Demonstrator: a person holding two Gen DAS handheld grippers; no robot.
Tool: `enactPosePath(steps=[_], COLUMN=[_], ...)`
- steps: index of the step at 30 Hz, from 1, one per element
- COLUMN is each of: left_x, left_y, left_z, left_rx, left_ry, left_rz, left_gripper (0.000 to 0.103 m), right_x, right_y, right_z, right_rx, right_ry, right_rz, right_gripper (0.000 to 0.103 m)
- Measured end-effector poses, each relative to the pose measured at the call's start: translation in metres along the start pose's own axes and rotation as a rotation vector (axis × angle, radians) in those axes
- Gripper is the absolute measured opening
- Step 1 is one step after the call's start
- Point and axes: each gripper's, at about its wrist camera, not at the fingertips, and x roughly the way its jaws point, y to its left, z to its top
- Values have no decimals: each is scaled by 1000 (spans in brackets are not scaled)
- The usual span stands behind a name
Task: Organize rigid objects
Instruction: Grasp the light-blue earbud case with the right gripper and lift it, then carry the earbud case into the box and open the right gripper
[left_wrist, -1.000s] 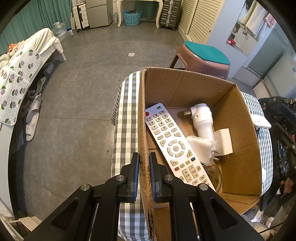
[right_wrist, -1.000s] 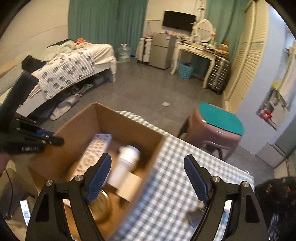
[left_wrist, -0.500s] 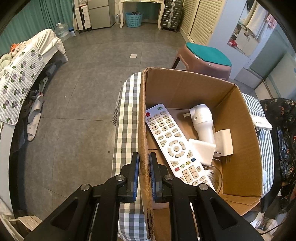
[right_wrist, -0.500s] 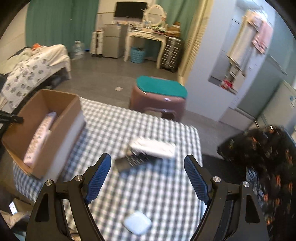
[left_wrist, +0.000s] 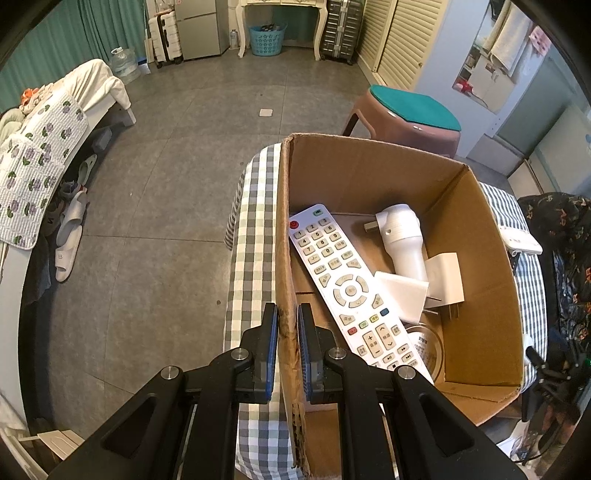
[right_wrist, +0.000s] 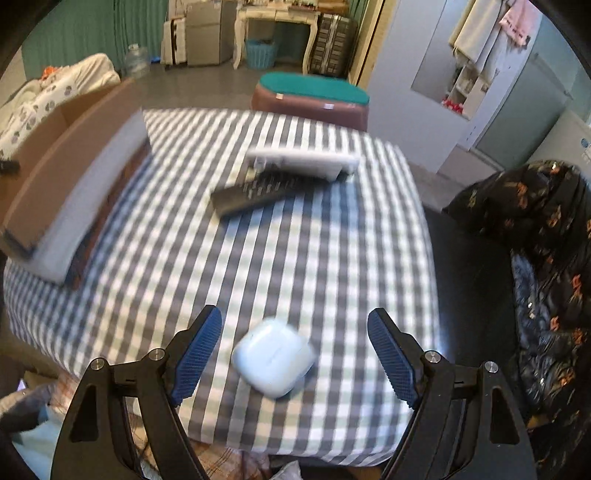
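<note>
on the checked tablecloth (right_wrist: 332, 236), the pale earbud case (right_wrist: 273, 356) lies between the spread fingers of the right gripper (right_wrist: 294, 352), nearer than the black remote (right_wrist: 255, 192) beyond, while the left gripper (left_wrist: 284, 343) clamps the cardboard box (left_wrist: 282, 236) wall.

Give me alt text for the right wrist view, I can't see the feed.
The open right gripper hovers over a small white earbud-style case on the checked tablecloth, its fingers either side of the case, not touching it. Farther back lie a black remote and a white remote; the cardboard box sits blurred at left.
</note>
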Motion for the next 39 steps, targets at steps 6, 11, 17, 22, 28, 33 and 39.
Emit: enactPosePath(steps=[6, 11, 17, 22, 28, 33, 39], left_x=[-1, -1, -1, -1, -2, -2, -1], left_y=[-1, -1, -2, -1, -2, -1, 1], left_z=[-1, -2, -2, -2, -3, -3, 0], left_rx=[-2, 1, 0, 3, 2, 3, -4], left_ry=[-2, -2, -2, -3, -4, -4, -1], left_rz=[-3, 0, -1, 1, -4, -4, -15], left_gripper=[10, 10, 10, 10, 10, 10, 10], right_x=[16, 22, 21, 13, -13, -47, -88], right_y=[1, -1, -2, -2, 6, 17, 56], right_z=[-16, -22, -22, -16, 8, 51, 109], right_rx=[26, 40, 34, 31, -6, -51, -159], right_ry=[49, 68, 64, 34, -46, -166, -316], right_rz=[9, 29, 47, 56, 63, 68, 118], right_gripper=[82, 74, 59, 58, 58, 58, 58])
